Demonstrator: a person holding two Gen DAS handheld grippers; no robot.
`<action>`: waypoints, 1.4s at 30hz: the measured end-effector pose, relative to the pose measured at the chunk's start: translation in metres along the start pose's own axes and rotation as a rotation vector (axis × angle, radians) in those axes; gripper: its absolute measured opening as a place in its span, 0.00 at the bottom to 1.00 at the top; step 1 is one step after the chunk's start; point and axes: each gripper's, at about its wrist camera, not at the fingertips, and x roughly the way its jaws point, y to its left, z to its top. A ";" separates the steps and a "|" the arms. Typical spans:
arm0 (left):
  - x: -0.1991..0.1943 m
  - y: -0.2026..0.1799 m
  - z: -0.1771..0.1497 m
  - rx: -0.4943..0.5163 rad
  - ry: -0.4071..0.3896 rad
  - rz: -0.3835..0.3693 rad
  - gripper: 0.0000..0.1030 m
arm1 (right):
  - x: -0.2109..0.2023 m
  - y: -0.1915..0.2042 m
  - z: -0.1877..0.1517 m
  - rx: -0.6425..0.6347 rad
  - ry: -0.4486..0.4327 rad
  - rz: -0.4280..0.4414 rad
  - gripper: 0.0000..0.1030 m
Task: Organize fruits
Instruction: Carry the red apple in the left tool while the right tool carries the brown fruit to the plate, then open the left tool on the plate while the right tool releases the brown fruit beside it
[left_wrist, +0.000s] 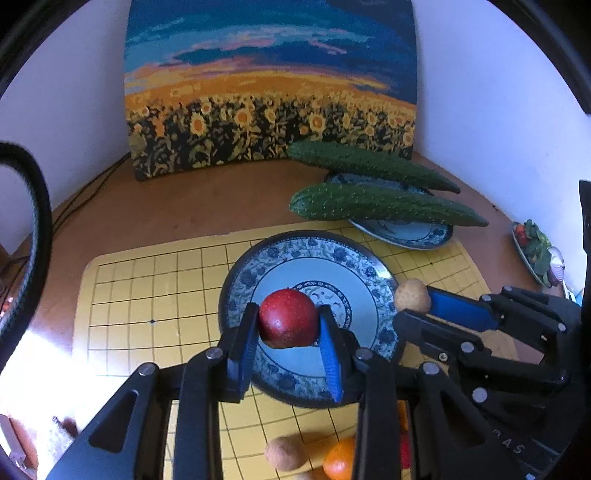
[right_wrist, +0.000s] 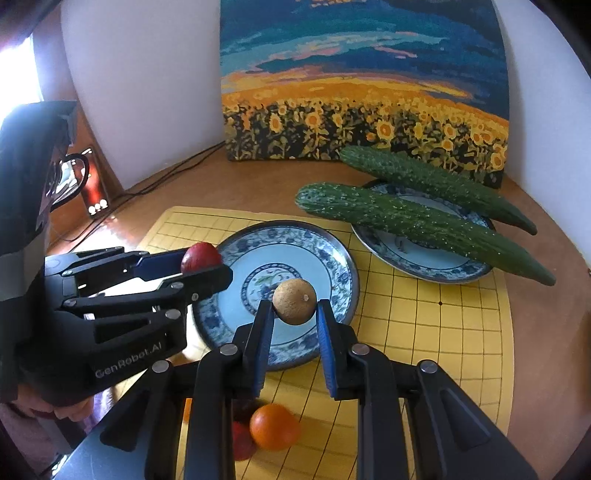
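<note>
Loose fruit at 6 o'clock is half hidden behind the tong arms: an orange (right_wrist: 274, 426) and a red piece (right_wrist: 242, 439), blurred. Left tongs (left_wrist: 289, 323) grip a glossy red apple (left_wrist: 288, 318), right tongs (right_wrist: 294, 308) grip a rough brown round fruit (right_wrist: 294, 301), both over the blue-patterned plate (right_wrist: 236, 314). Only the left view shows a dish of greens (left_wrist: 537, 251) at 3 o'clock on the worktop (left_wrist: 221, 199); only the right shows a lit screen (right_wrist: 96, 195) at 9 o'clock.
</note>
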 end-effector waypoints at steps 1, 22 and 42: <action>0.003 0.000 0.001 -0.001 0.005 -0.002 0.32 | 0.004 -0.001 0.001 0.003 0.004 0.001 0.24; 0.042 0.009 0.011 -0.015 0.020 0.013 0.32 | 0.047 -0.015 0.009 0.012 0.035 -0.020 0.24; 0.035 0.010 0.010 -0.019 0.007 0.030 0.41 | 0.042 -0.016 0.009 0.035 0.017 -0.008 0.37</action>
